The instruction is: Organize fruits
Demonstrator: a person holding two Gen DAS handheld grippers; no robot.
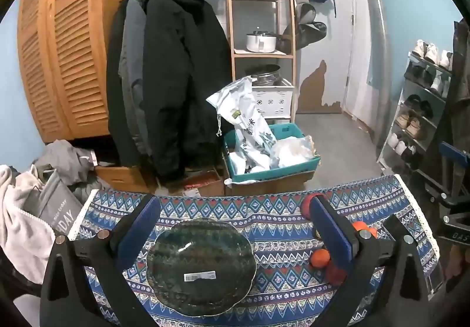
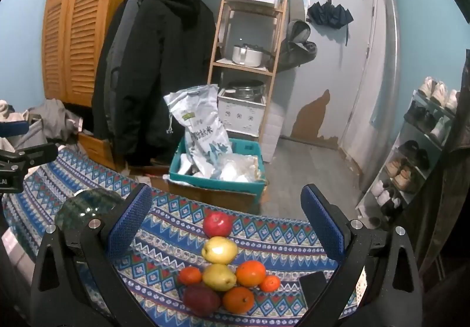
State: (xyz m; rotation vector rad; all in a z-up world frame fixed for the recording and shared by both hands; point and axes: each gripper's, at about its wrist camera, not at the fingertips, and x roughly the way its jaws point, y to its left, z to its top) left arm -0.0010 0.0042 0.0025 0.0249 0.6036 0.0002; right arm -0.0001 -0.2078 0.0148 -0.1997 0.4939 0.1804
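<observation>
the left tongs [image 1: 235,234] hang wide open and empty over a dark green plate [image 1: 201,266] on the patterned table [image 1: 282,209]. the right tongs [image 2: 226,225] are also spread wide, gripping nothing, above the fruits: a red apple [image 2: 217,224], two yellow pears [image 2: 219,250], oranges [image 2: 250,273], clustered touching.

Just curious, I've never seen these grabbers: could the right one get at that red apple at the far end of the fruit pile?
Probably yes. The right gripper is open, the round red apple lies between its fingers' line, and nothing covers it; the yellow pear just sits close behind.
</observation>
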